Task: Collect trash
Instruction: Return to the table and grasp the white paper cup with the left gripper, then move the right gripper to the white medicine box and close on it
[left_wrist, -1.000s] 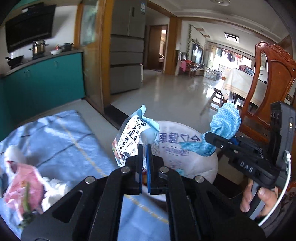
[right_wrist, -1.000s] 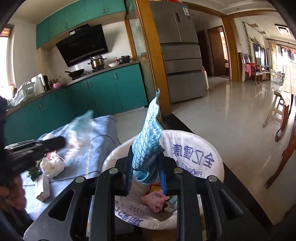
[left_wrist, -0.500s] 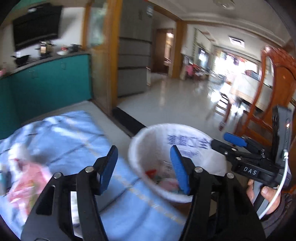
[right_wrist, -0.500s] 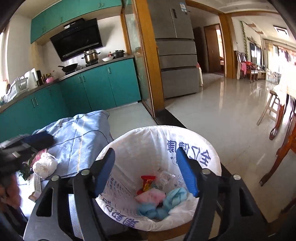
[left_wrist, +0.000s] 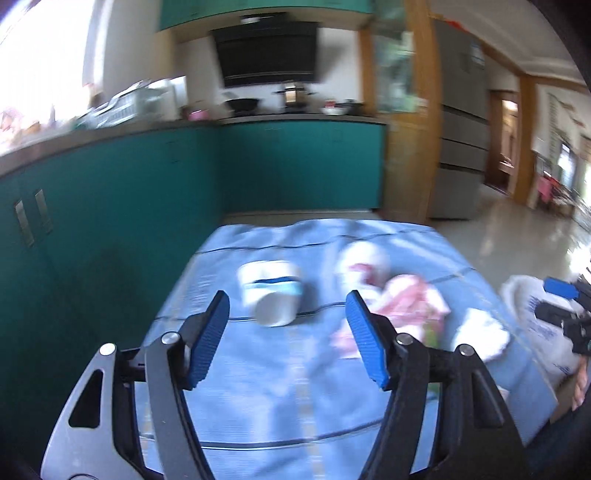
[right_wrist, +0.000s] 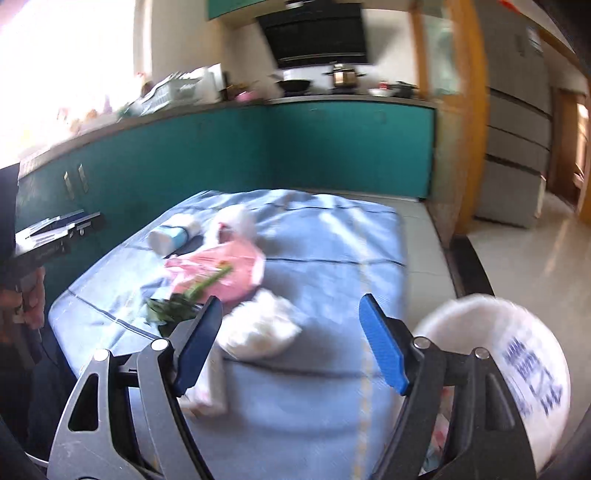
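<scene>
Where visible, the bin liner (right_wrist: 524, 362) holds blurred scraps.

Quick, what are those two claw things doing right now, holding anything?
Left gripper: jaws opening, nothing between them, above the blue cloth.
Right gripper: jaws opening, gripping nothing, beside the bin.

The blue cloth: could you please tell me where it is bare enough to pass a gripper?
Bare: the blue cloth's right half, between the pink bag and the bin, and its near strip in front of the white wad. Crowded: the left and middle, where cup, pink bag, greens and wad cluster.
</scene>
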